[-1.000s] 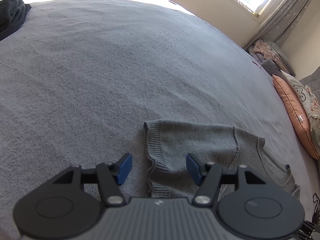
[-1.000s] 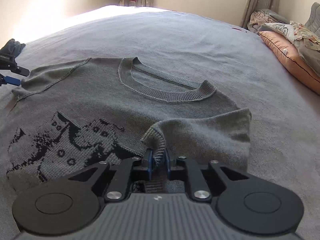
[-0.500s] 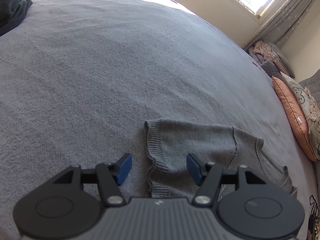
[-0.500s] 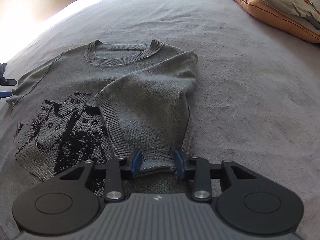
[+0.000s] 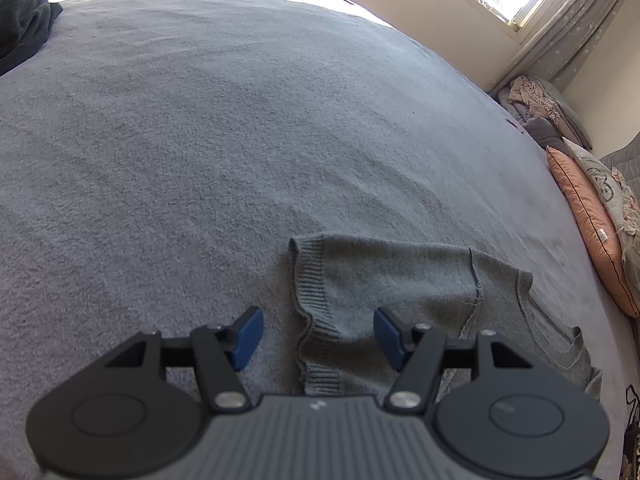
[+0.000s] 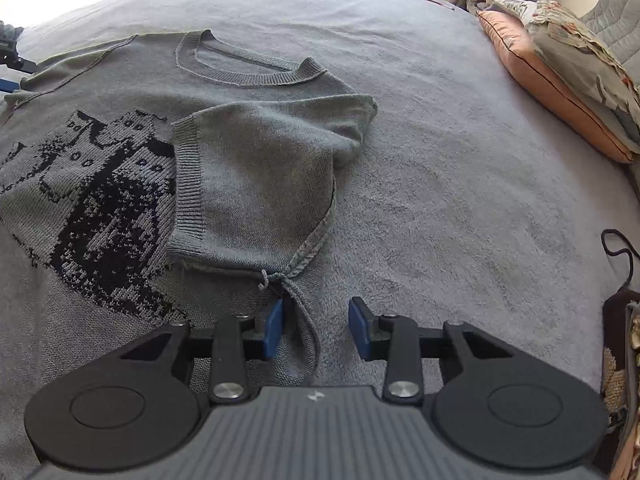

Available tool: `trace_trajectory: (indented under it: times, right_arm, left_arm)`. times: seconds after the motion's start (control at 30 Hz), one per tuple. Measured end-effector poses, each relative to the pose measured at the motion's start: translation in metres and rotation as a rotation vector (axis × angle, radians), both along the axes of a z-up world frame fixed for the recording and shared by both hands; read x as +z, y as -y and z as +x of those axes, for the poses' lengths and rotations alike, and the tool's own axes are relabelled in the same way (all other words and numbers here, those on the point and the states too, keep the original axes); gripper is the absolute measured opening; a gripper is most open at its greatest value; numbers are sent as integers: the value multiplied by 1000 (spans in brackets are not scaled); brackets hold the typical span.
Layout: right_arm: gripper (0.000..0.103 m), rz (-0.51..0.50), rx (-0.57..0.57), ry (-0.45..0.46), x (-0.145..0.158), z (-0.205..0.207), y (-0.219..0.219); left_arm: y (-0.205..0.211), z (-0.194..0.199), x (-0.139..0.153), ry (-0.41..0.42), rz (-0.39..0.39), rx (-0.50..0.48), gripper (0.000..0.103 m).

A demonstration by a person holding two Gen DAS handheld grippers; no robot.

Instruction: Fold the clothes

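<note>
Sweater [image 6: 120,184] flat on bed [image 6: 440,200], one sleeve [image 6: 260,184] folded across chest. Other sleeve [image 5: 380,280] stretches away from left gripper [image 5: 319,336], cuff between wide jaws. Right gripper [image 6: 316,330] wide, empty.

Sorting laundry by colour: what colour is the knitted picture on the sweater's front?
Black, on the grey knit sweater; clearest in the right wrist view.

We held the left tongs [image 5: 318,336] level and low, with the blue pads [image 5: 248,338] spread wide apart and nothing clamped between them. We held the right tongs [image 6: 316,328] in the same forward-facing pose, tilted downward, with the jaws parted and the blue pads [image 6: 274,328] clear of each other. Both black finger linkages sat symmetrically about each grey ribbed body. In the right wrist view, part of the left tongs showed at the far left edge.
</note>
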State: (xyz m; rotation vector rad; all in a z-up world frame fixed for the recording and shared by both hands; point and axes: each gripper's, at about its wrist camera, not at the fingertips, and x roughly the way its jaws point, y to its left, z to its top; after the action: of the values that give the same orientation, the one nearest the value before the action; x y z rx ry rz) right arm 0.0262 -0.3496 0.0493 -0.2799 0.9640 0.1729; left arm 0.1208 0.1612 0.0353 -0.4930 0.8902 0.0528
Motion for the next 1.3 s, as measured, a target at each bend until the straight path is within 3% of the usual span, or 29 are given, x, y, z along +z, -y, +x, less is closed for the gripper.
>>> trace_trajectory:
  times: [0.07,0.2,0.37,0.5,0.57,0.67,0.77,0.8,0.83,0.9,0.97,1.1,1.17,1.27,1.3]
  right_arm:
    - [37,8,-23,-8,-4,4,2]
    - [38,92,-247,27,-1,10,32]
    - [45,155,-303,-17,-6,8,55]
    - [48,127,-304,-10,-2,4,56]
    - [48,46,-341,3,-1,4,58]
    - [48,32,-328,70,8,0,59]
    - [47,171,-235,179,28,-2,43]
    - [39,217,-208,185,30,0,37]
    - [21,263,-181,189,31,2,30]
    - [6,271,-109,122,22,11,9]
    - [5,206,-98,16,2,19,0]
    - [4,169,-126,-55,-2,20,7]
    - [4,147,-142,-40,2,17,12]
    - [9,167,-138,87,10,15,16]
    - [14,193,-170,144,15,18,19]
  left_arm:
    - [0,0,0,1,-1,-1,63]
    - [0,0,-1,0,0,-1,63]
    - [-1,0,-1,-1,-9,1,63]
    - [-1,0,-1,-2,-15,3,64]
    - [-2,0,0,-3,-19,4,64]
    - [0,0,-1,-1,-14,1,64]
    - [1,1,-1,1,-6,-3,66]
    - [2,1,-1,1,-4,-5,67]
    - [3,1,-1,2,-2,-6,67]
    - [3,1,-1,2,-2,-7,67]
    - [2,1,-1,2,-4,-8,67]
    - [1,0,-1,1,-14,-6,67]
    - [1,1,0,0,-20,-4,67]
    - [1,1,-1,-1,-20,-2,67]
    - [1,1,-1,-1,-18,-3,68]
